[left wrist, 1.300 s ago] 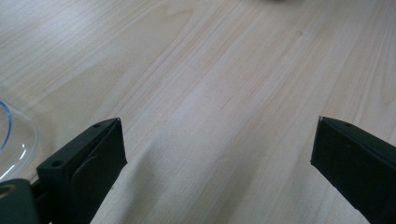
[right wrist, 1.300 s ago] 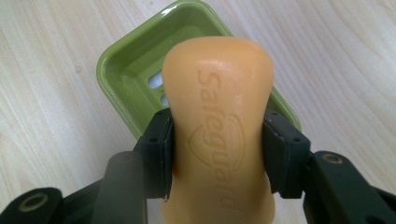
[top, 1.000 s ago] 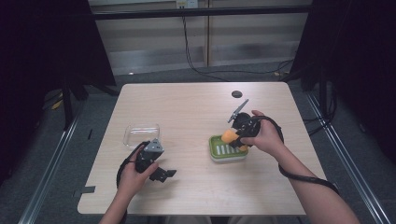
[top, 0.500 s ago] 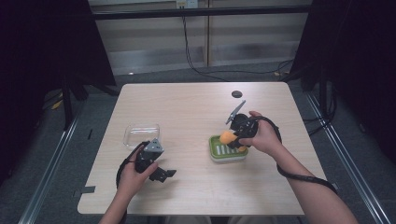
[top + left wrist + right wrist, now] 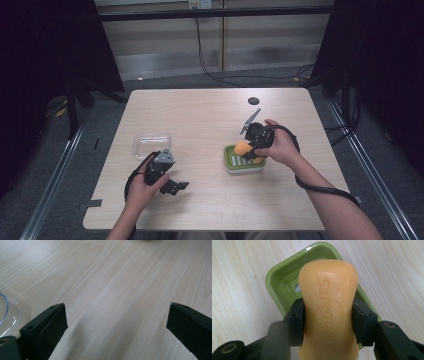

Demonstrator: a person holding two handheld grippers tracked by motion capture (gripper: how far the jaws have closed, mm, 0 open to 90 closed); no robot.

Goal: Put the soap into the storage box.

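Observation:
An orange soap bar (image 5: 328, 305) stamped with a brand name is clamped between the two black jaws of my right gripper (image 5: 328, 322). It hangs just above a green soap dish (image 5: 284, 280). From above, the soap bar (image 5: 243, 148) and right gripper (image 5: 250, 150) sit over the green soap dish (image 5: 231, 165) right of the table's middle. My left gripper (image 5: 175, 188) rests low on the table near the front left, open, with bare wood between its jaws. My left gripper (image 5: 116, 322) stands wide apart in its own view.
A clear plastic lid or tray (image 5: 151, 144) lies just behind the left hand; its edge (image 5: 6, 312) shows at that gripper's left. A small dark round object (image 5: 253, 100) sits at the back of the wooden table (image 5: 200, 120). Metal rails flank the table.
The right gripper with the soap has shifted slightly over the green dish. The left gripper has stayed put.

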